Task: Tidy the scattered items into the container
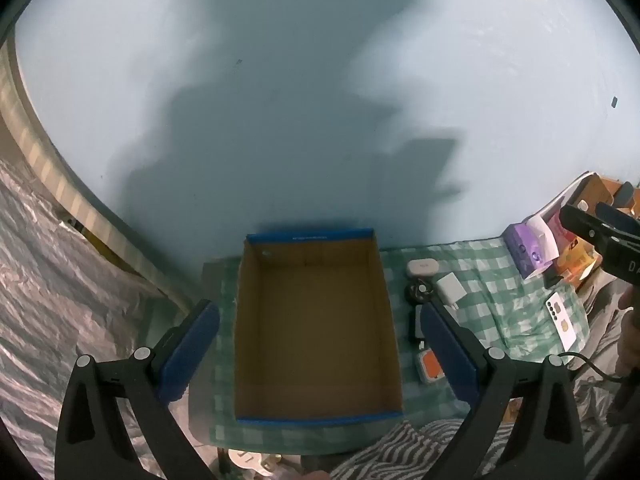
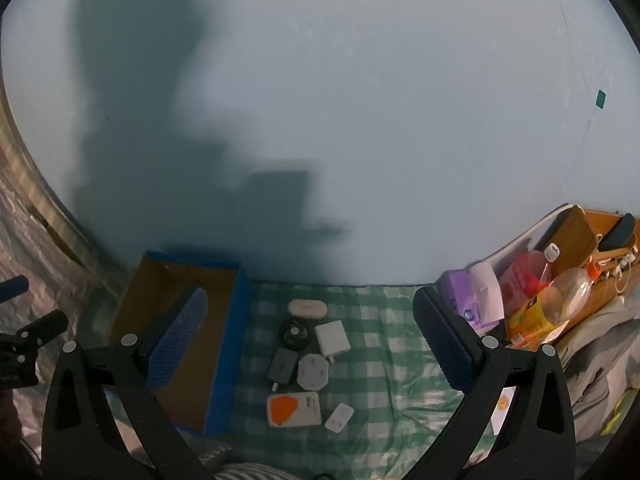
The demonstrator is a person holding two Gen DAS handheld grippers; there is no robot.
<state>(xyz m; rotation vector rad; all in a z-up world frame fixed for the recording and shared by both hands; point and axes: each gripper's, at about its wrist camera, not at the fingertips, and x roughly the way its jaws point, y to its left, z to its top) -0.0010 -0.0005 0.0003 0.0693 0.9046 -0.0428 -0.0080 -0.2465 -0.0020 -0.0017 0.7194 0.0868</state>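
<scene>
An empty cardboard box with blue rim (image 1: 316, 410) (image 2: 234, 320) sits on a green checked cloth (image 1: 492, 280) (image 2: 380, 360). Right of it lie several small items: a white oval case (image 2: 307, 307) (image 1: 422, 268), a black round gadget (image 2: 295, 333) (image 1: 417, 292), a white charger (image 2: 332, 337) (image 1: 450, 286), a dark grey adapter (image 2: 282, 365), a white plug (image 2: 313, 368), an orange-and-white pack (image 2: 294, 409) (image 1: 430, 362), and a small white block (image 2: 339, 417). My left gripper (image 1: 320, 352) is open above the box. My right gripper (image 2: 312, 348) is open above the items.
A purple tissue box (image 2: 472, 300) (image 1: 528, 248), bottles (image 2: 560, 300) and cartons stand at the right. A white phone case (image 1: 562, 320) lies on the cloth's right part. A blue wall (image 2: 360, 120) is behind. A crinkled silver sheet (image 1: 48, 280) lies left.
</scene>
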